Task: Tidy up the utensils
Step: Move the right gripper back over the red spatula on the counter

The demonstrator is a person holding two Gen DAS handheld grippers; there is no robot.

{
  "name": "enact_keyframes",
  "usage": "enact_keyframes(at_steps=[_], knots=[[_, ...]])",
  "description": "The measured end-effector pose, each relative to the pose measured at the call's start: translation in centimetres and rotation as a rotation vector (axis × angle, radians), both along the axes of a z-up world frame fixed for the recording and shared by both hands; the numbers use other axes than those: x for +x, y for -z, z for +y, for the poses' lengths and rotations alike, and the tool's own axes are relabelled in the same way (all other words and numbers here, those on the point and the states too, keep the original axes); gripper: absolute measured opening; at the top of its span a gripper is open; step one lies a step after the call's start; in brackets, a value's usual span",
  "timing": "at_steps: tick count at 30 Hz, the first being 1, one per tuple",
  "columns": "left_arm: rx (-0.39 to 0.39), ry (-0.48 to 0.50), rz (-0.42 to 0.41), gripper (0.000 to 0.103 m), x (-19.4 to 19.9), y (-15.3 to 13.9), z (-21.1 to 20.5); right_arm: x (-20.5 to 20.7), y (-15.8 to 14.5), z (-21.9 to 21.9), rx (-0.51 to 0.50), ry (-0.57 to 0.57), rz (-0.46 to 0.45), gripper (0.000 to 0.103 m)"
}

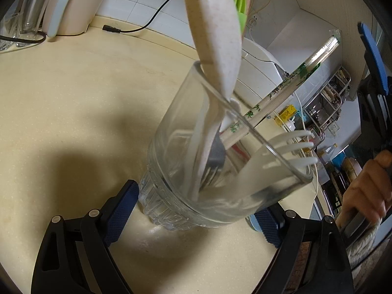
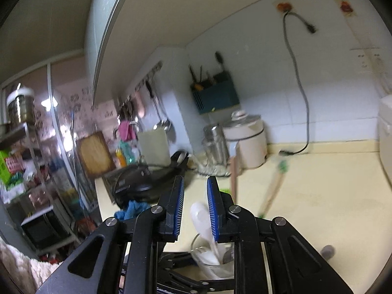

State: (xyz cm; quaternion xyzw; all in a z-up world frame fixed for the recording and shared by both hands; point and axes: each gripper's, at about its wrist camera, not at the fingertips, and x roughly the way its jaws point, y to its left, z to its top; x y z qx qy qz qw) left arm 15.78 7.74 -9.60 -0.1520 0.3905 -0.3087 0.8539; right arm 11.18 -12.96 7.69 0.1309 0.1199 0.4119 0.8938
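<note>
Left gripper [image 1: 196,216]: pads pinching glass tumbler [image 1: 208,171], tilted on cream counter [image 1: 73,103]. Contents: spoon [image 1: 213,36], fork [image 1: 289,147], chopstick [image 1: 281,93]. Right gripper [image 2: 195,204]: narrowly parted, empty, above. Risk: top-heavy spoon tips tumbler if grip slackens.

I see a cream bench [image 1: 73,112] running to a white tiled wall. A clear glass [image 1: 196,171] stands on it (utensils stick out of it). At the back sit a beige appliance [image 1: 78,5], empty glasses [image 1: 22,19] beside it and a black plug [image 1: 111,28] lying loose. From my right camera, a white lidded pot [image 2: 250,139] stands near the wall.
</note>
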Motion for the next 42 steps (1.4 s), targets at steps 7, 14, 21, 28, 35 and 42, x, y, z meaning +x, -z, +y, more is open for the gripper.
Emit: enact_keyframes(at_steps=[7, 14, 21, 28, 35, 42], knots=[[-0.001, 0.000, 0.000, 0.091, 0.0, 0.0, -0.1, 0.7, 0.6, -5.7, 0.047, 0.177, 0.059, 0.019], [-0.002, 0.000, 0.000, 0.091, 0.0, 0.0, 0.0, 3.5, 4.5, -11.1, 0.169, 0.243, 0.286, 0.019], [-0.002, 0.000, 0.000, 0.091, 0.0, 0.1, 0.0, 5.6, 8.4, -12.9, 0.200, 0.315, 0.493, 0.019], [-0.003, 0.000, 0.000, 0.092, 0.0, 0.1, -0.1, 6.8, 10.6, -13.0, 0.158, 0.365, 0.597, 0.019], [-0.004, 0.000, 0.000, 0.092, 0.1, 0.2, -0.1, 7.1, 11.0, -12.4, 0.035, 0.474, 0.602, 0.022], [-0.006, 0.001, 0.001, 0.092, 0.0, 0.2, 0.1, 8.7, 10.7, -9.1, -0.155, 0.376, 0.582, 0.024]])
